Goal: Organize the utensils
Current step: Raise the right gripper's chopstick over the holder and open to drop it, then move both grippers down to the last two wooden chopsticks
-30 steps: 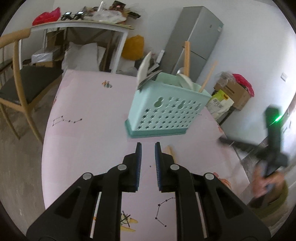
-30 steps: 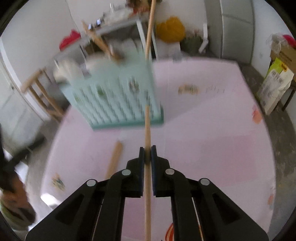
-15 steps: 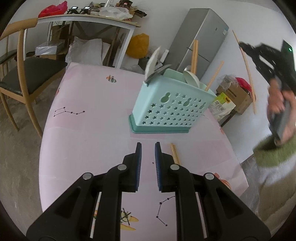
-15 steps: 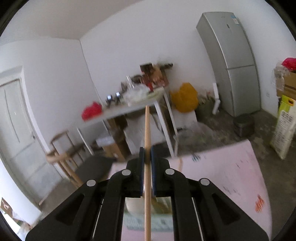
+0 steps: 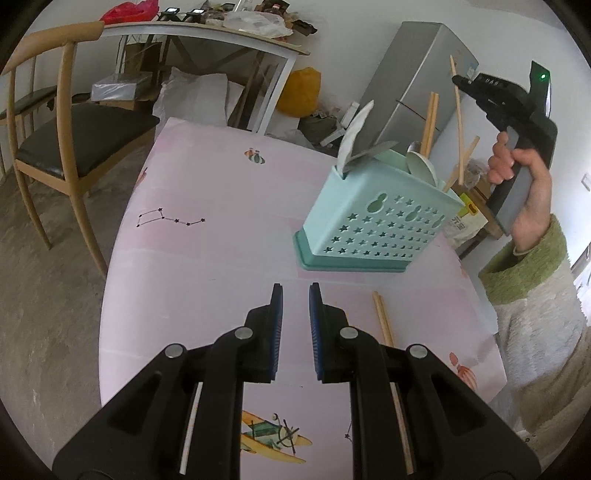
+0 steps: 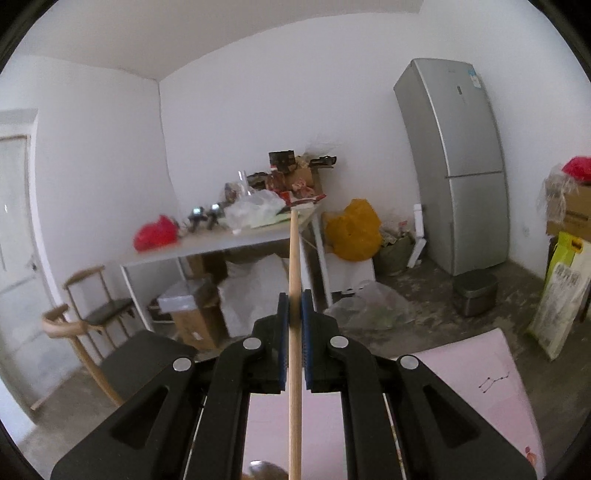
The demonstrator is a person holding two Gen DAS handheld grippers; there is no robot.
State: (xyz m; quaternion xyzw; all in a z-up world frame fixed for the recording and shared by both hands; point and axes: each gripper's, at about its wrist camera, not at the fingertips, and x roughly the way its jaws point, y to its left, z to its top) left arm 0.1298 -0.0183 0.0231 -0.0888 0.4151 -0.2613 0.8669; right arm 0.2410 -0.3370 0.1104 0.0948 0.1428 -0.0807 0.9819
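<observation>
A teal star-holed utensil basket (image 5: 380,218) stands on the pink table (image 5: 207,266), holding a white spoon (image 5: 421,166), a grey scoop (image 5: 354,140) and wooden chopsticks (image 5: 430,122). One loose chopstick (image 5: 382,317) lies on the table just in front of the basket. My left gripper (image 5: 295,291) hovers low over the table short of the basket, its jaws a narrow gap apart with nothing between them. My right gripper (image 6: 294,306) (image 5: 458,79) is raised at the right above the basket, shut on a single wooden chopstick (image 6: 294,258) (image 5: 459,125) whose lower end hangs over the basket's right end.
A hand (image 5: 524,184) in a green-cuffed sleeve holds the right gripper. A wooden chair (image 5: 55,122) stands left of the table. Beyond are a cluttered white side table (image 5: 207,33) (image 6: 221,240), a grey fridge (image 5: 417,85) (image 6: 458,166) and boxes on the floor.
My right gripper has risen from table level with the chopstick and tilted up, now high over the basket. My left gripper drifted slightly; the basket sits further right in its view.
</observation>
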